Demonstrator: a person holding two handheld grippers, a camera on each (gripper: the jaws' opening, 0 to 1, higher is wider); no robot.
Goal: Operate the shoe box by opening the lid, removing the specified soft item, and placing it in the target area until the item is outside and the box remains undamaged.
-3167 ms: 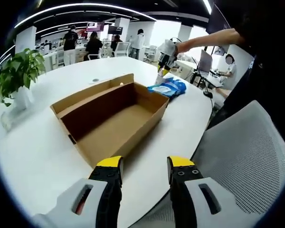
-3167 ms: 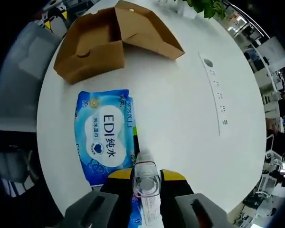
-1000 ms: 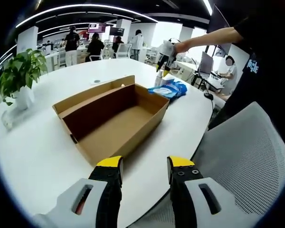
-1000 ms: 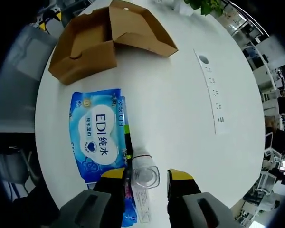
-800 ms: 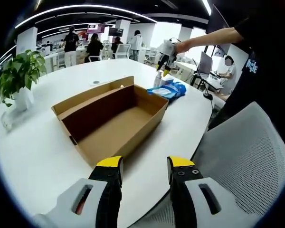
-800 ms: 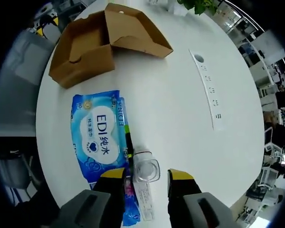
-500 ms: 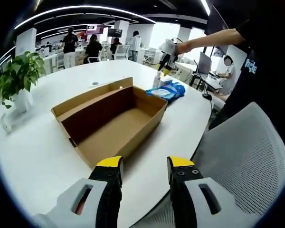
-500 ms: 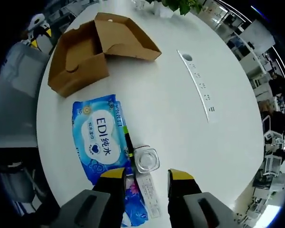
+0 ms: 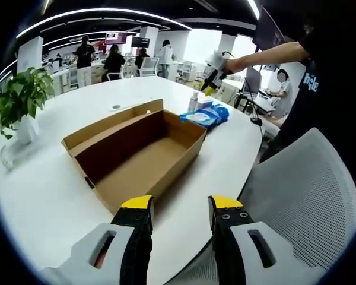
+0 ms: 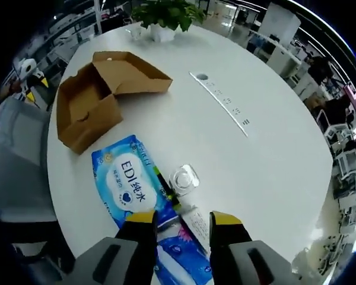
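Observation:
The brown shoe box stands open on the white round table, its lid folded back and bare cardboard inside. In the right gripper view the box lies at the upper left. A blue soft wipes pack lies flat on the table beyond the box's end, also small in the left gripper view as the pack. A clear bottle stands upright beside it. My right gripper hovers open above the pack and bottle, holding nothing. My left gripper is open at the table's near edge.
A second blue packet and a white tube lie under my right jaws. A white power strip crosses the table. A potted plant stands at the left. A grey mesh chair is on the right. People sit at far desks.
My right gripper opened off the clear bottle and rose away; the bottle now stands free on the table. The left gripper has hardly moved.

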